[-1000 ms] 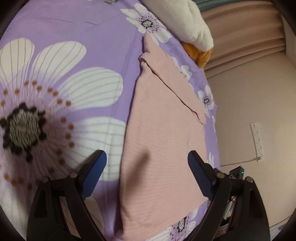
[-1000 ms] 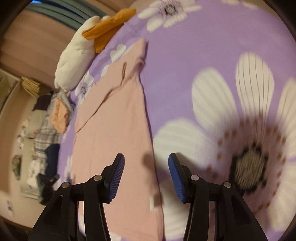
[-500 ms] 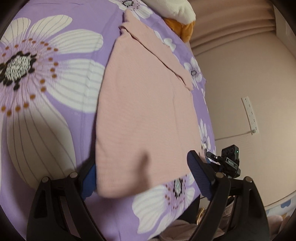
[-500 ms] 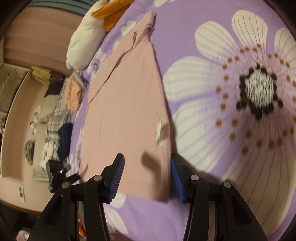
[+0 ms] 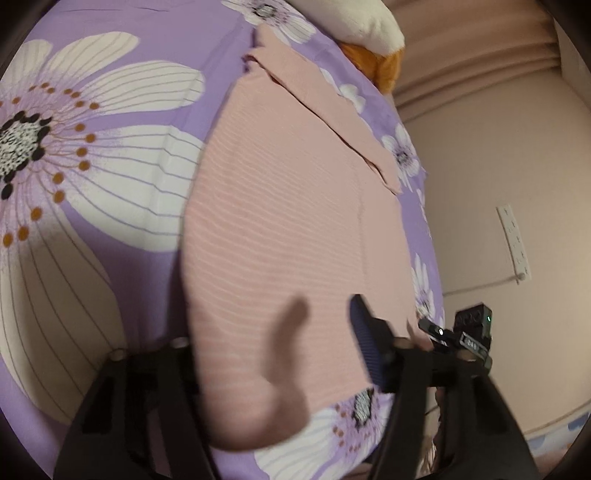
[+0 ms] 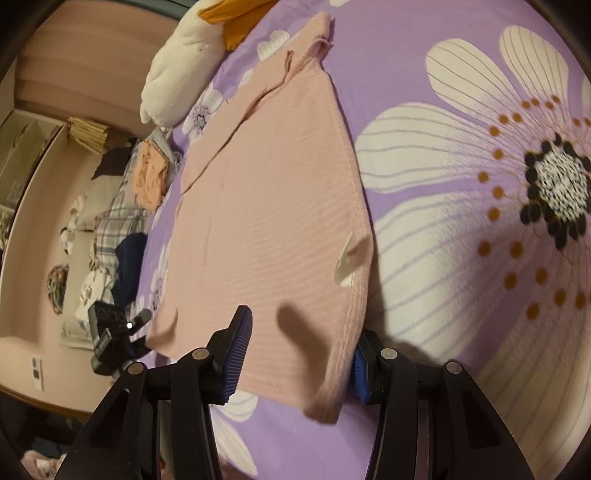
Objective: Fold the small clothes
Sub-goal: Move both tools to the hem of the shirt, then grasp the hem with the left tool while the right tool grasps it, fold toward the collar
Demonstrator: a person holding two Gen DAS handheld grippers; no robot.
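A small pink ribbed garment (image 5: 280, 229) lies flat on a purple flowered bedsheet (image 5: 103, 66), partly folded lengthwise with a sleeve laid across its far end. My left gripper (image 5: 273, 354) is open, its jaws astride the near hem corner, the left finger under the cloth. In the right wrist view the same garment (image 6: 266, 206) shows a white tag (image 6: 345, 260). My right gripper (image 6: 299, 358) is open, with jaws either side of the other near corner, the right finger hidden behind the hem.
A white and orange plush toy (image 5: 354, 26) lies at the far end of the bed. A heap of clothes (image 6: 122, 218) lies beside the bed on the floor. The bed edge and a wall with a power strip (image 5: 513, 240) are on the right.
Both grippers have drawn back along the garment to its near hem and lowered. The hem corners now sit between the open jaws.
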